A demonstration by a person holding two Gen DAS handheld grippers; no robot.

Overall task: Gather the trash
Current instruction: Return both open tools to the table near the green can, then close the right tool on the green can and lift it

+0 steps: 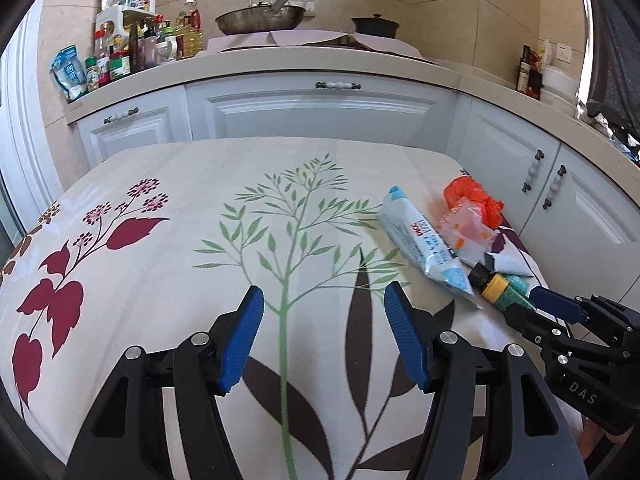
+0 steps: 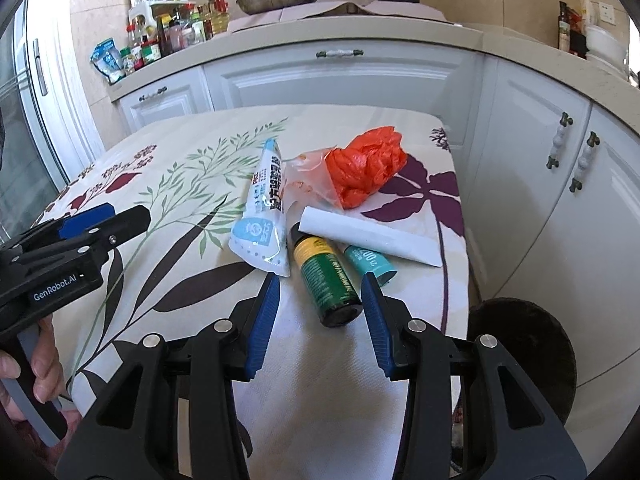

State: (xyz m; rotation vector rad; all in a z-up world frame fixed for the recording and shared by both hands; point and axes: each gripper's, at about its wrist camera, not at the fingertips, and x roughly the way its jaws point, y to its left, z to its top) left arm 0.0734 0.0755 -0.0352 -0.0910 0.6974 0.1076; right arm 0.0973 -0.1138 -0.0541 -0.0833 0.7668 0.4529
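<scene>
The right tool (image 2: 320,300) stands apart around the base of a green bottle (image 2: 328,280) at lower centre, pads not pressing it. The bottle lies on the flowered desk (image 2: 160,208) among a blue-white packet (image 2: 264,216), white tube (image 2: 368,236), teal tube (image 2: 370,262) and orange bag (image 2: 366,166). The left tool (image 1: 324,300) stands apart and empty over bare cloth.
</scene>
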